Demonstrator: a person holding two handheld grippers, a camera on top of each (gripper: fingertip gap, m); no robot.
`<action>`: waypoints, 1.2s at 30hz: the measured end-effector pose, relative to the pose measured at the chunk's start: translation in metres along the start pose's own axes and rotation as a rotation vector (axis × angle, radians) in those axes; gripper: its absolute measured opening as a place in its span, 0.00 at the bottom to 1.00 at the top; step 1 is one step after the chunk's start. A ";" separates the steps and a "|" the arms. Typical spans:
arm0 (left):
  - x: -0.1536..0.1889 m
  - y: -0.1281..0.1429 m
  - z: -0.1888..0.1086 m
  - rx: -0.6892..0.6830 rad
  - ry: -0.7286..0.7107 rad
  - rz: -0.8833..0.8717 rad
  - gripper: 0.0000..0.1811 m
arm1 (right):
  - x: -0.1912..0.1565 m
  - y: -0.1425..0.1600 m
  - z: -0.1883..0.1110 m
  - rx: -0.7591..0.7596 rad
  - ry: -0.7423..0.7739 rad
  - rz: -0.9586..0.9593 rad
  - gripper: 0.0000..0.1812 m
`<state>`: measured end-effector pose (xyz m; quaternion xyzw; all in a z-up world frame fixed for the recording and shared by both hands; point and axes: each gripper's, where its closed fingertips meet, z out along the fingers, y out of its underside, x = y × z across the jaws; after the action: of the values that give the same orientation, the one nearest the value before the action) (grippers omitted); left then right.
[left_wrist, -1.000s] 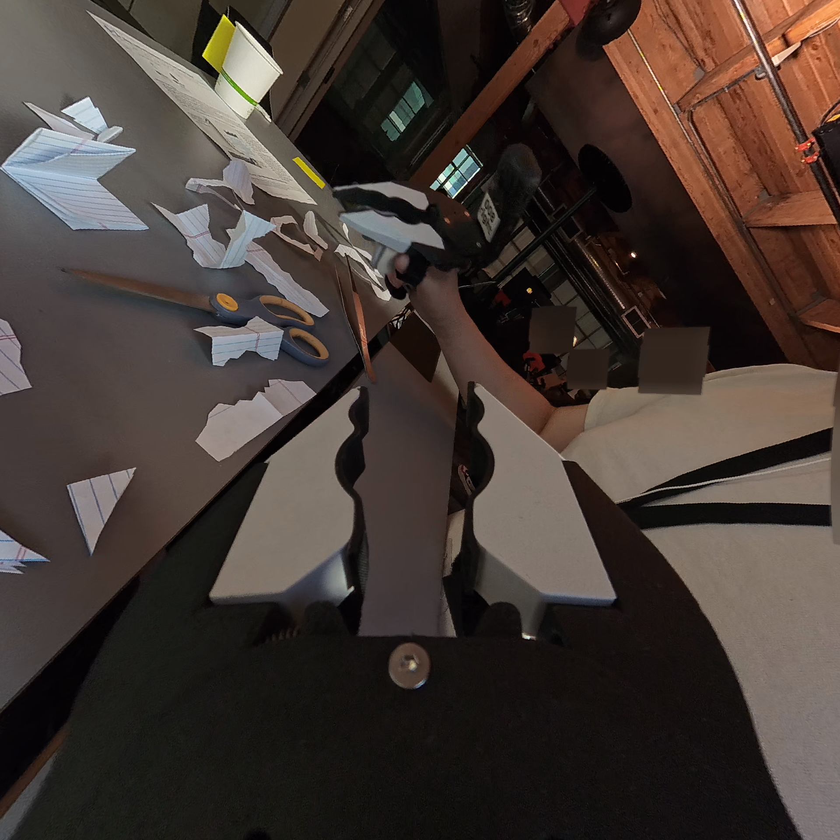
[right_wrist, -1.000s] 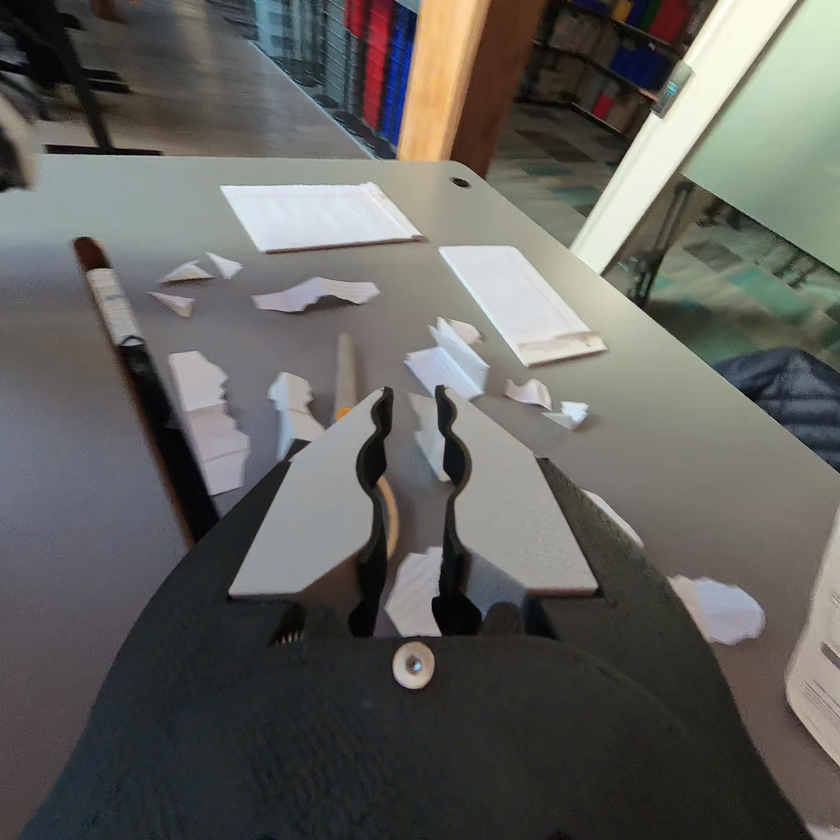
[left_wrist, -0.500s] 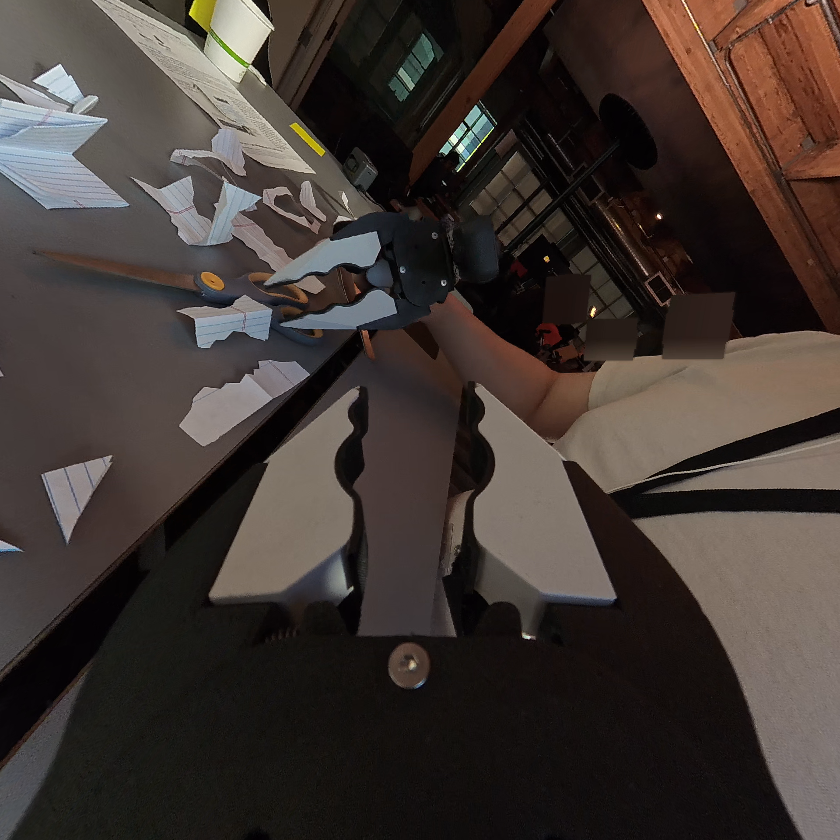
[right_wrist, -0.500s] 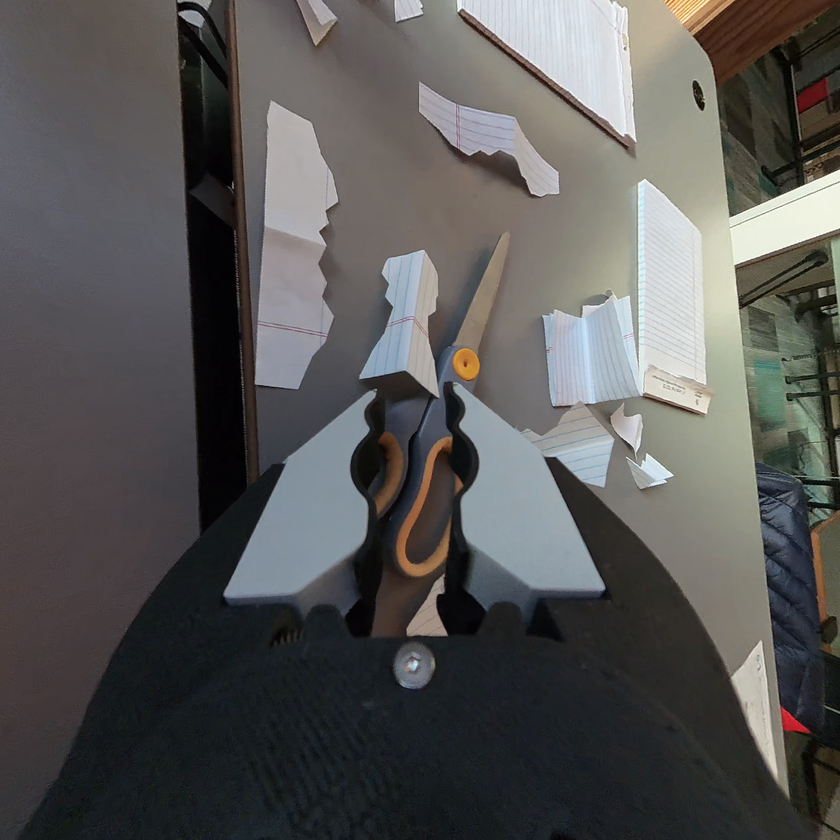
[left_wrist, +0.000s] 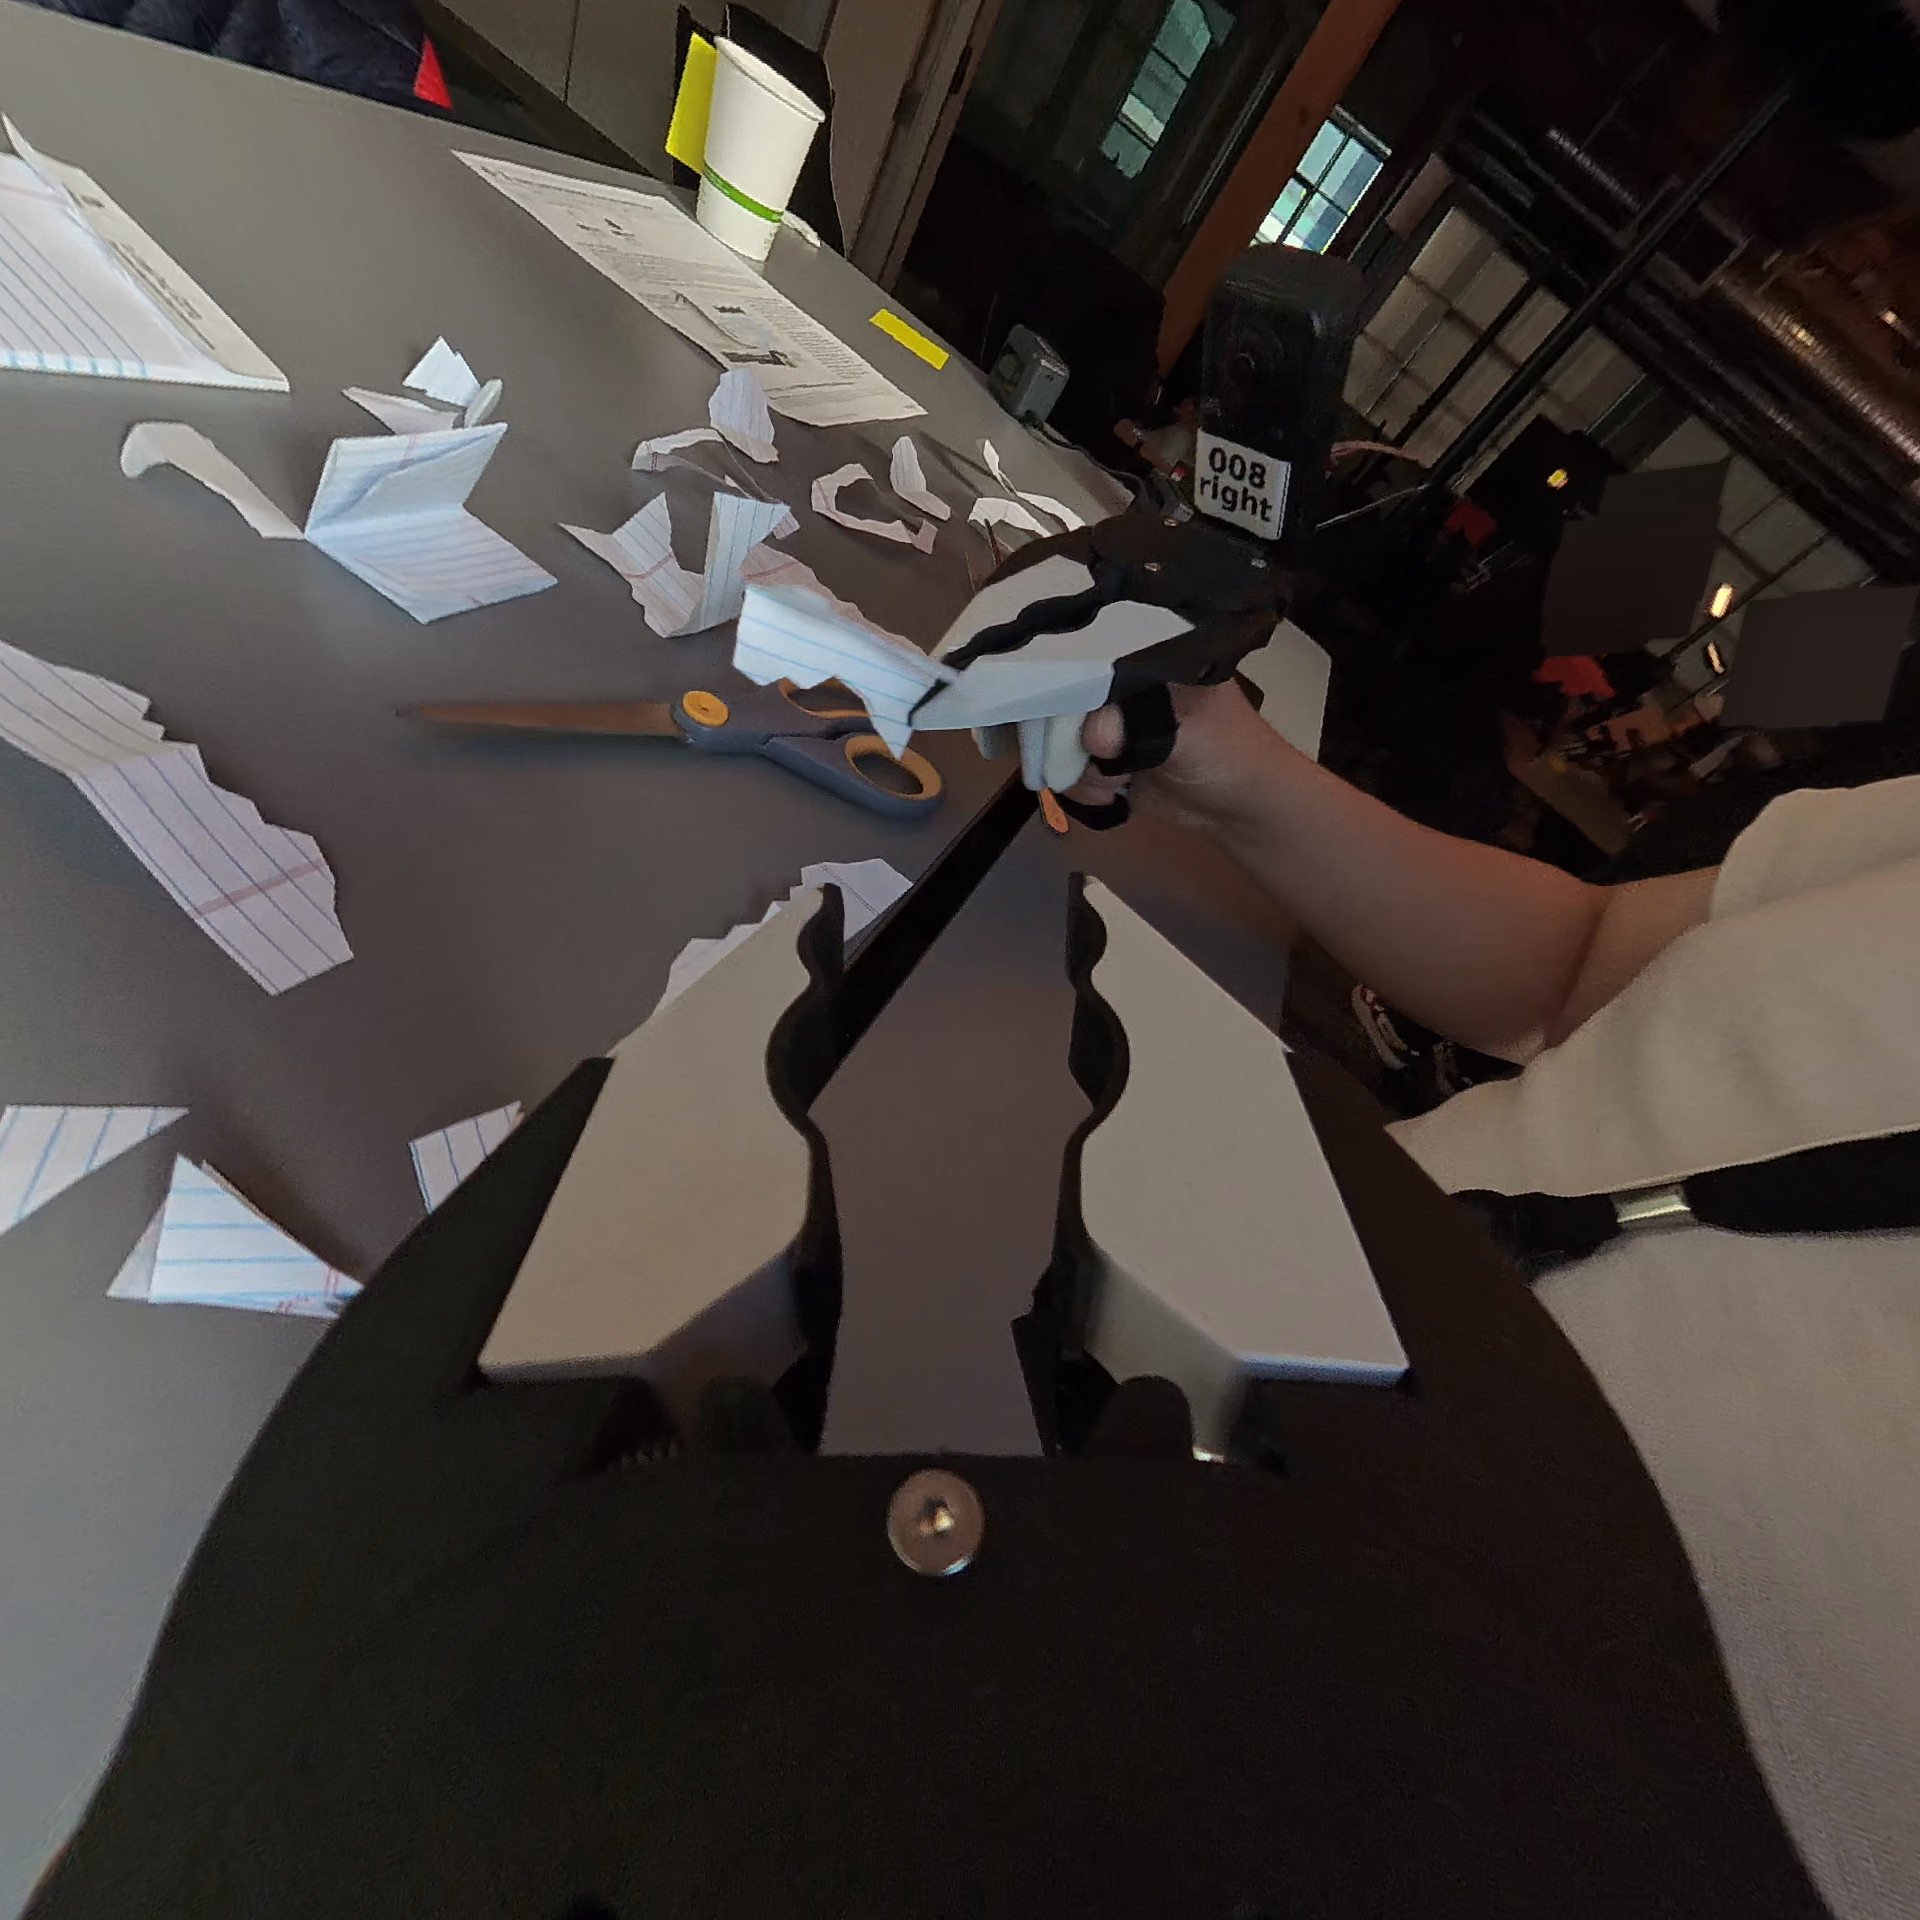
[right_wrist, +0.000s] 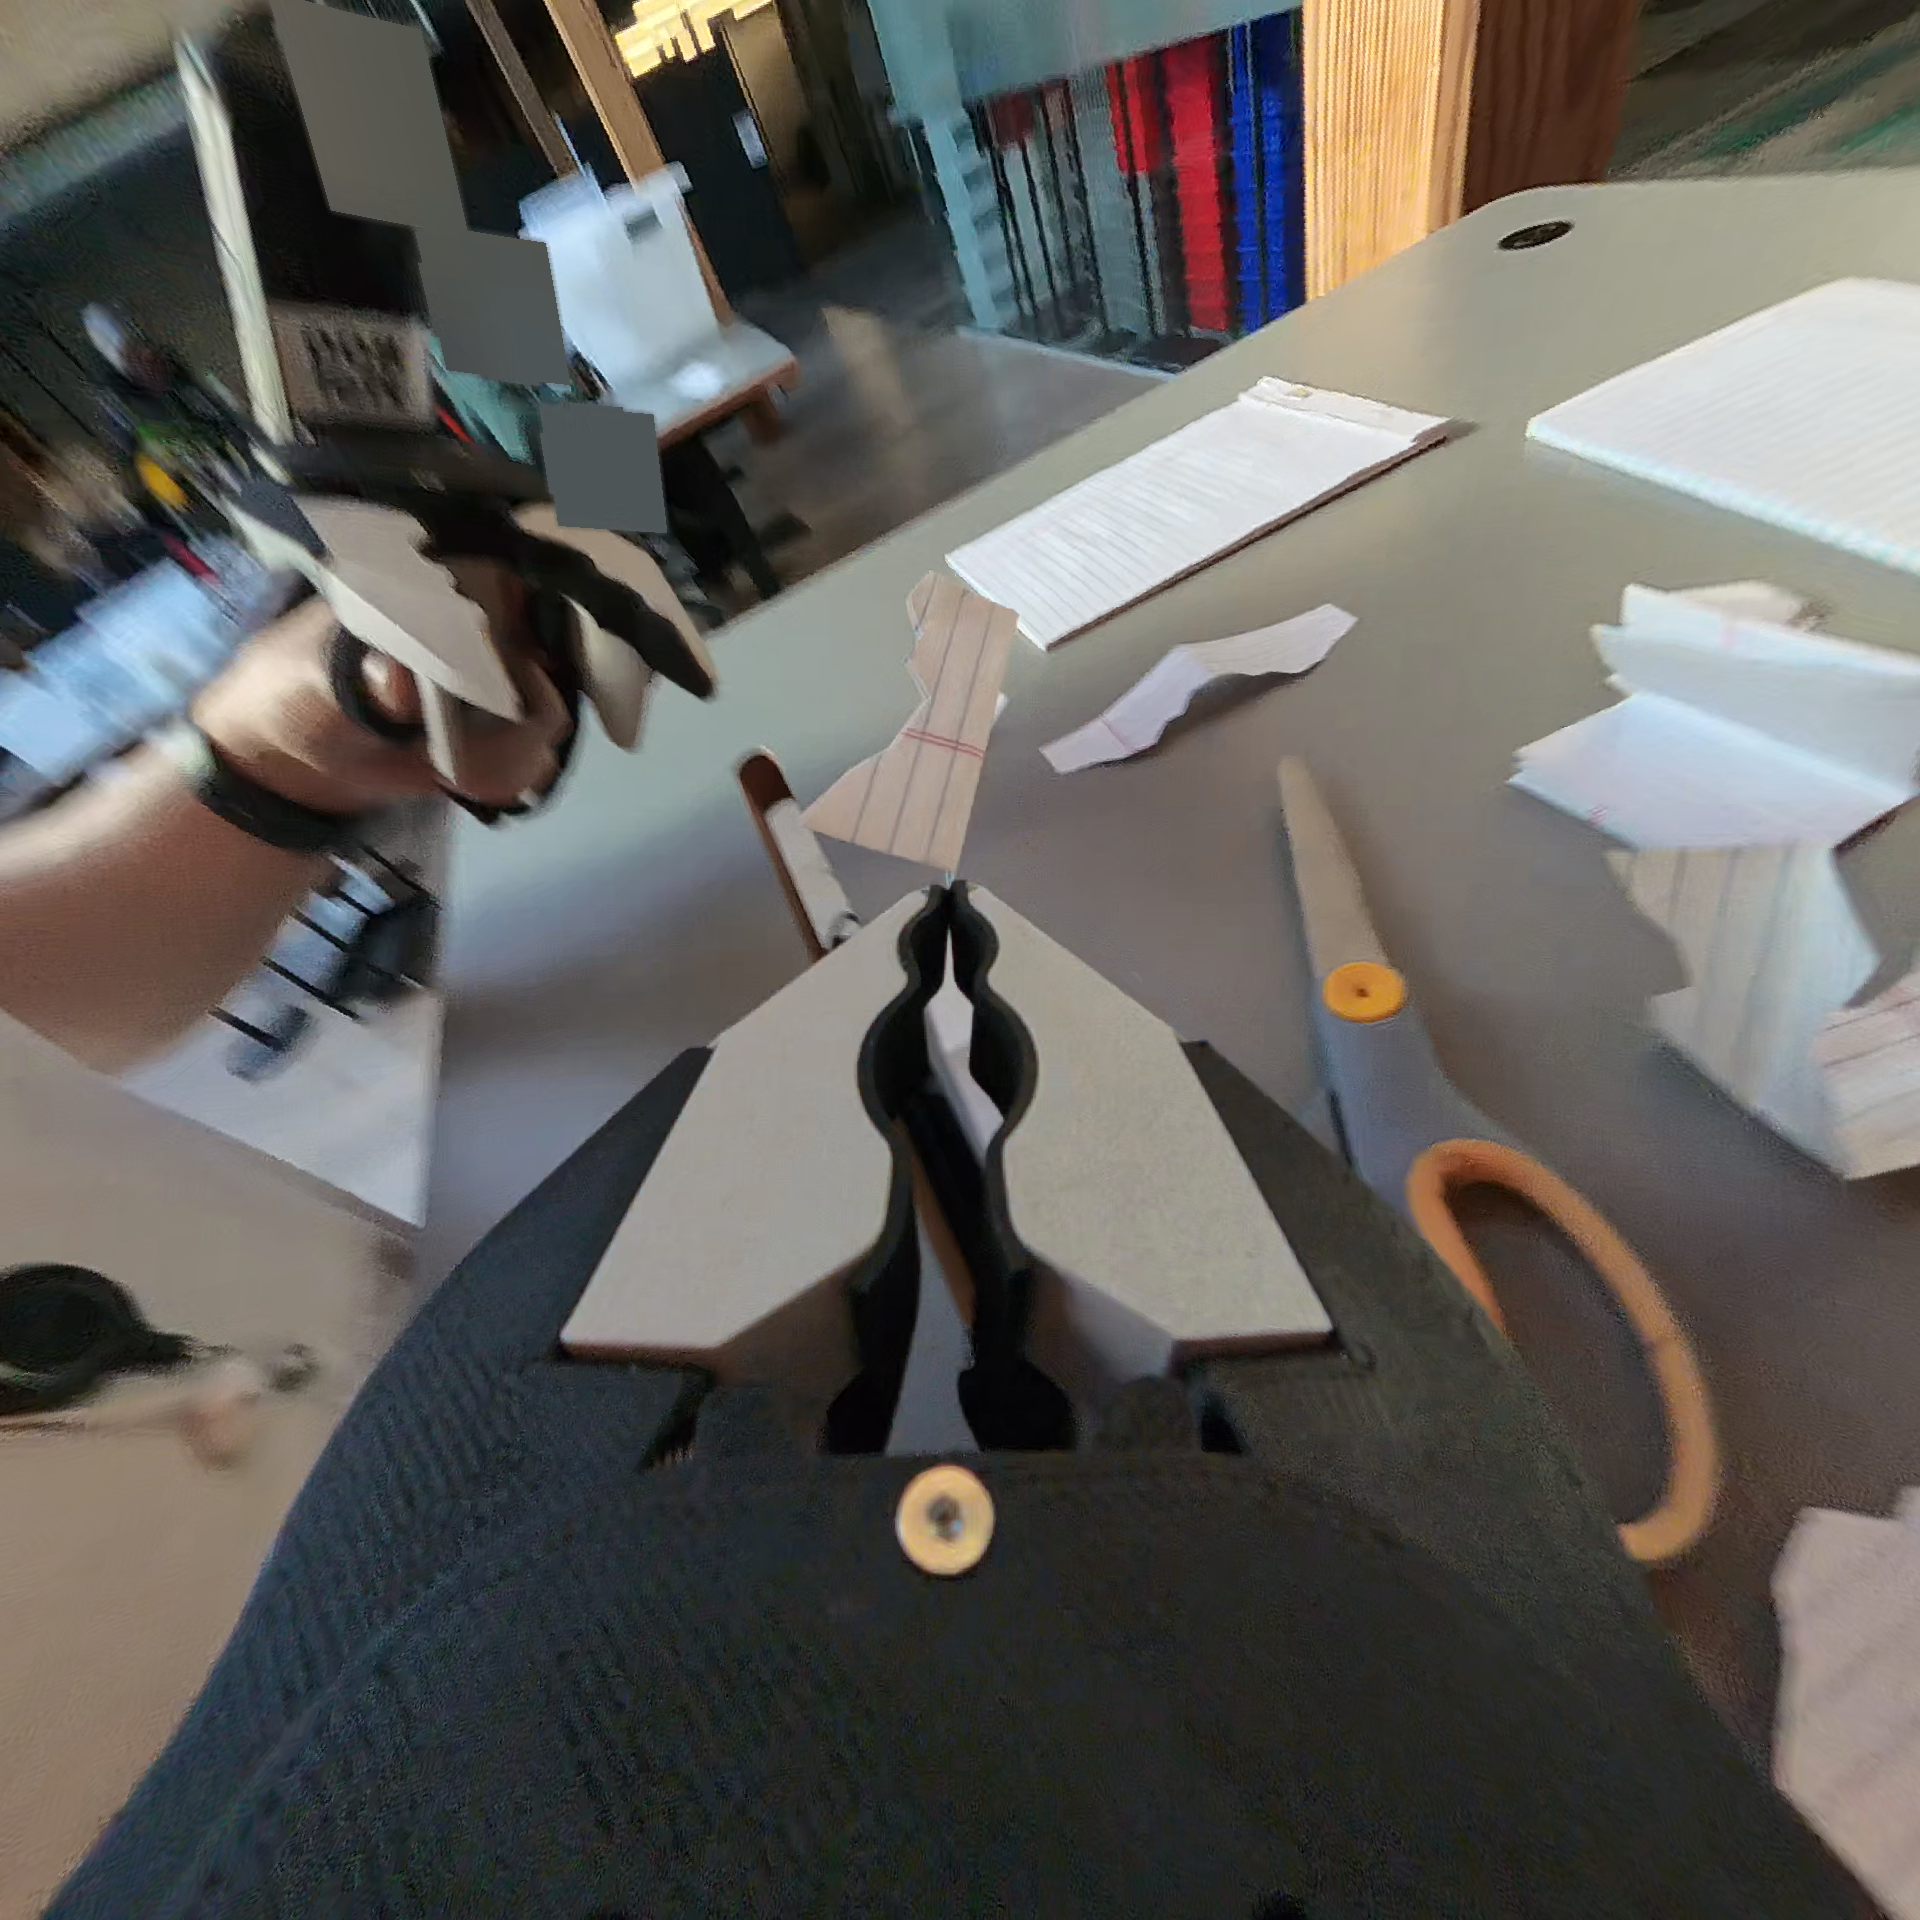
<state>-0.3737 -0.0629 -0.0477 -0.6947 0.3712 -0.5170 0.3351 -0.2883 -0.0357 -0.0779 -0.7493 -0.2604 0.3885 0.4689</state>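
Observation:
My right gripper (right_wrist: 951, 896) is shut on a torn scrap of lined paper (right_wrist: 935, 748) and holds it above the grey table (right_wrist: 1143, 842). The left wrist view shows that gripper (left_wrist: 930, 691) with the scrap (left_wrist: 821, 644) just over the handles of grey and orange scissors (left_wrist: 727, 727), which lie flat on the table. In the right wrist view the scissors (right_wrist: 1351, 1018) lie just right of my fingers. My left gripper (left_wrist: 951, 904) is open and empty, hovering at the table's edge; it shows blurred in the right wrist view (right_wrist: 608, 701).
Several torn and folded lined-paper scraps (left_wrist: 416, 530) are scattered over the table (left_wrist: 468, 852). A white paper cup (left_wrist: 753, 156) and a printed sheet (left_wrist: 686, 281) are at the far side. Two lined notepads (right_wrist: 1195, 499) lie farther back. A person's arm (left_wrist: 1403, 862) holds the right gripper. Spacing between my two grippers at the tips: around 10 cm.
My right gripper came down over the scissors, shut on the scrap lying on them and lifted it clear. My left gripper stayed open while its view swung over the table.

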 end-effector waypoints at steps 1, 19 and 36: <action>0.001 -0.003 0.004 0.003 0.004 0.027 0.23 | -0.007 -0.007 -0.006 0.064 -0.070 0.127 0.00; 0.072 -0.058 0.054 0.009 0.009 0.514 0.15 | -0.069 -0.036 -0.056 0.258 -0.431 0.512 0.00; 0.106 -0.019 0.077 -0.147 0.162 0.535 0.09 | -0.103 -0.041 -0.066 0.212 -0.510 0.194 0.00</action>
<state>-0.2760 -0.1390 -0.0004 -0.5508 0.6034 -0.4359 0.3776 -0.2926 -0.1297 0.0111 -0.5958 -0.2550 0.6322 0.4246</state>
